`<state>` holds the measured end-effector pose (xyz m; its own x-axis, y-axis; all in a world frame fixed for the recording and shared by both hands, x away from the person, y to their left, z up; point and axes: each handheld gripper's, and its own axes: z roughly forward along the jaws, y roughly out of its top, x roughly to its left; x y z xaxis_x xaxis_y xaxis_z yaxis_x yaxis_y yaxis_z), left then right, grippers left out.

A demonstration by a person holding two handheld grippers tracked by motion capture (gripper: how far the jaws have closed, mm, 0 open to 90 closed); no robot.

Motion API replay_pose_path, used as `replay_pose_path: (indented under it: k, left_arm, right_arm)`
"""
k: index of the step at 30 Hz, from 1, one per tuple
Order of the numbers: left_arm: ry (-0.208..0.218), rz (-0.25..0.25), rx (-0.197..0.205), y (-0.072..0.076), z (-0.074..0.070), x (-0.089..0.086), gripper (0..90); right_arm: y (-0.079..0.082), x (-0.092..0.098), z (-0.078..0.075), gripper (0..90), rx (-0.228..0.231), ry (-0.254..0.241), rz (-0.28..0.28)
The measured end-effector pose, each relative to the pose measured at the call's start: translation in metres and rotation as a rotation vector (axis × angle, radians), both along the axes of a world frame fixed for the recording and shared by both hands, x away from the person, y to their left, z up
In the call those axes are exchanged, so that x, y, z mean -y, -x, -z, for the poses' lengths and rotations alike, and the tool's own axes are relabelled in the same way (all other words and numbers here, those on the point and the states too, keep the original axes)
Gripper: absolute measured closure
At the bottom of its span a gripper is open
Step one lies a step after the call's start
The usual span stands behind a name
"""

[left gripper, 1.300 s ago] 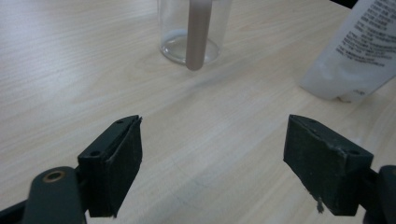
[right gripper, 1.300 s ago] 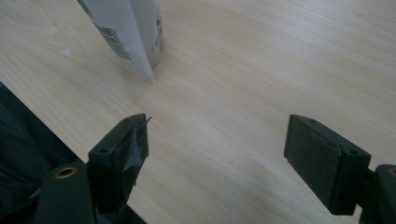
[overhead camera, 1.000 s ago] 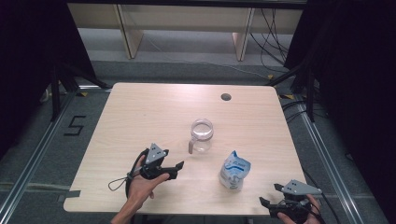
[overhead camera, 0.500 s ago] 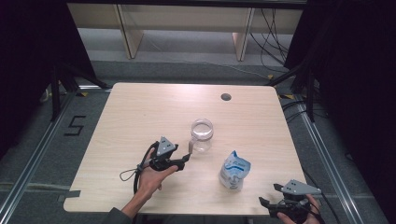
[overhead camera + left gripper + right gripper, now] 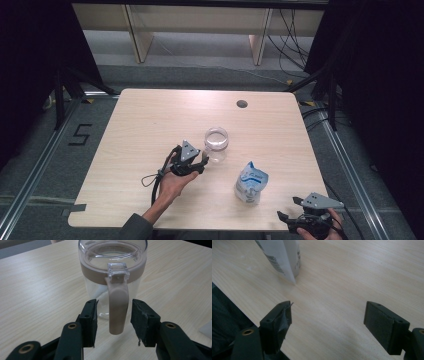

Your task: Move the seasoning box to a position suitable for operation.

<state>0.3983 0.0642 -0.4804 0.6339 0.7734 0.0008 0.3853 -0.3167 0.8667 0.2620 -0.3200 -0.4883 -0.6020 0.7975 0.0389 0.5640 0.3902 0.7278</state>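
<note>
One pale wooden table stands on grey floor between dark curtains. One clear glass jar with a beige handle sits mid-table, its handle untouched between the closing left gripper. One white pouch stands nearby; the right gripper is spread wide.

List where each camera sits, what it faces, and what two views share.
High view: above the near table edge, looking forward and down on the table; forearm, left gripper and right gripper show.
Left gripper view: on that gripper, its jaws, just closing, either side of the jar handle, not yet pressing.
Right gripper view: open jaws over the table, the pouch beyond.
Shared: the jar appears in the high and left gripper views.
</note>
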Motion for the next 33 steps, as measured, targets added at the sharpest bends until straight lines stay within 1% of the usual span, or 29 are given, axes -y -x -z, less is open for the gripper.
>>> replay_pose_path:
  k: [1, 2, 3, 4, 5, 6, 8, 9, 10, 12, 13, 14, 15, 16, 17, 18, 19, 20, 21, 22, 23, 25, 26, 27, 29, 30, 31, 32, 33]
  left_arm:
    - [-0.004, 0.005, 0.000, -0.001, 0.000, 0.001, 57.1]
    - [-0.024, 0.020, 0.000, -0.002, 0.000, 0.001, 57.5]
    - [-0.019, 0.007, 0.005, -0.003, 0.001, 0.003, 57.5]
    - [-0.019, 0.012, 0.011, -0.004, 0.002, 0.004, 58.2]
    - [-0.030, 0.020, 0.008, -0.006, 0.002, 0.004, 59.7]
    - [-0.017, 0.010, 0.016, -0.007, 0.002, 0.007, 62.5]
    - [-0.022, 0.017, 0.019, -0.008, 0.001, 0.007, 67.4]
    - [-0.006, 0.013, 0.016, -0.009, 0.001, 0.008, 70.4]
    - [0.001, 0.016, 0.012, -0.009, 0.000, 0.009, 71.6]
    - [-0.001, 0.026, 0.018, -0.009, 0.000, 0.011, 71.9]
    - [0.002, 0.023, 0.012, -0.008, 0.000, 0.011, 72.1]
    - [-0.001, 0.027, 0.001, -0.008, -0.001, 0.009, 72.2]
    - [0.003, 0.037, 0.000, -0.007, -0.001, 0.008, 72.3]
    - [0.003, 0.037, 0.000, -0.007, -0.001, 0.008, 72.4]
    - [0.020, 0.039, -0.001, -0.007, 0.000, 0.008, 72.4]
    - [0.020, 0.039, -0.001, -0.007, 0.000, 0.008, 72.6]
    - [0.015, 0.052, -0.008, -0.006, -0.001, 0.006, 72.6]
    - [0.023, 0.046, -0.006, -0.005, 0.000, 0.006, 72.6]
    - [0.033, 0.054, -0.007, -0.004, 0.000, 0.006, 72.6]
    - [0.028, 0.054, -0.003, -0.003, 0.000, 0.005, 72.7]
    - [0.032, 0.071, -0.004, -0.002, 0.000, 0.004, 72.7]
    - [0.034, 0.076, -0.004, 0.003, 0.000, 0.004, 72.7]
    - [0.044, 0.093, -0.007, 0.007, 0.000, 0.002, 72.7]
    - [0.049, 0.104, -0.011, 0.008, 0.000, 0.001, 72.8]
    - [0.056, 0.106, -0.015, 0.010, 0.000, 0.001, 72.8]
    - [0.045, 0.117, 0.000, 0.012, -0.001, -0.001, 72.8]
    - [0.046, 0.121, -0.008, 0.014, -0.001, -0.002, 72.8]
    - [0.043, 0.133, -0.002, 0.015, -0.002, -0.003, 72.8]
    - [0.044, 0.131, -0.006, 0.017, -0.002, -0.004, 72.8]
  right_arm:
    - [0.000, -0.001, 0.000, 23.1, -0.003, -0.004, -0.004]
    - [0.000, 0.000, 0.000, 23.1, 0.005, 0.000, -0.010]
    - [0.000, 0.000, 0.000, 23.1, 0.005, 0.000, -0.010]
    - [0.000, -0.001, 0.000, 23.2, 0.000, 0.000, -0.002]
    - [0.000, 0.000, -0.001, 23.1, 0.006, 0.011, 0.000]
    - [0.001, -0.001, 0.000, 23.1, 0.000, 0.001, -0.004]
    - [0.000, -0.001, 0.000, 23.1, 0.003, 0.005, -0.005]
    - [0.000, -0.001, 0.001, 23.1, 0.003, -0.005, -0.010]
    - [-0.001, -0.001, 0.001, 23.2, 0.005, -0.005, -0.014]
    - [0.000, -0.001, 0.001, 23.1, 0.001, -0.006, -0.011]
    - [-0.001, -0.001, 0.001, 23.1, 0.000, -0.005, -0.019]
    - [-0.001, -0.001, 0.001, 23.2, 0.010, 0.003, -0.018]
    - [0.002, -0.003, 0.000, 23.1, -0.036, -0.022, 0.008]
    - [0.002, -0.003, 0.000, 23.2, -0.026, -0.018, 0.011]
    - [0.001, -0.002, 0.001, 23.1, -0.014, -0.012, 0.000]
    - [0.001, -0.002, 0.001, 23.1, -0.014, -0.012, 0.000]
    - [0.000, -0.002, 0.001, 23.1, -0.012, -0.012, 0.000]
    - [0.002, -0.003, 0.000, 23.1, -0.025, -0.019, 0.014]
    - [0.000, 0.000, 0.000, 23.1, 0.003, 0.002, -0.006]
    - [0.000, 0.000, 0.000, 23.1, 0.003, 0.006, -0.004]
    - [0.000, 0.000, 0.000, 23.1, 0.003, 0.006, -0.004]
    - [-0.001, 0.000, 0.000, 23.1, 0.002, 0.006, -0.004]
    - [0.002, -0.002, 0.000, 23.3, -0.034, -0.019, 0.014]
    - [0.001, -0.002, 0.000, 23.3, -0.029, -0.016, 0.012]
    - [0.001, -0.002, 0.000, 23.3, -0.025, -0.015, 0.012]
    - [0.001, -0.002, 0.000, 23.3, -0.027, -0.016, 0.012]
    - [0.001, -0.002, 0.000, 23.3, -0.030, -0.016, 0.013]
    - [0.001, -0.002, 0.000, 23.3, -0.030, -0.016, 0.014]
    - [0.001, -0.002, 0.000, 23.4, -0.015, -0.009, 0.011]
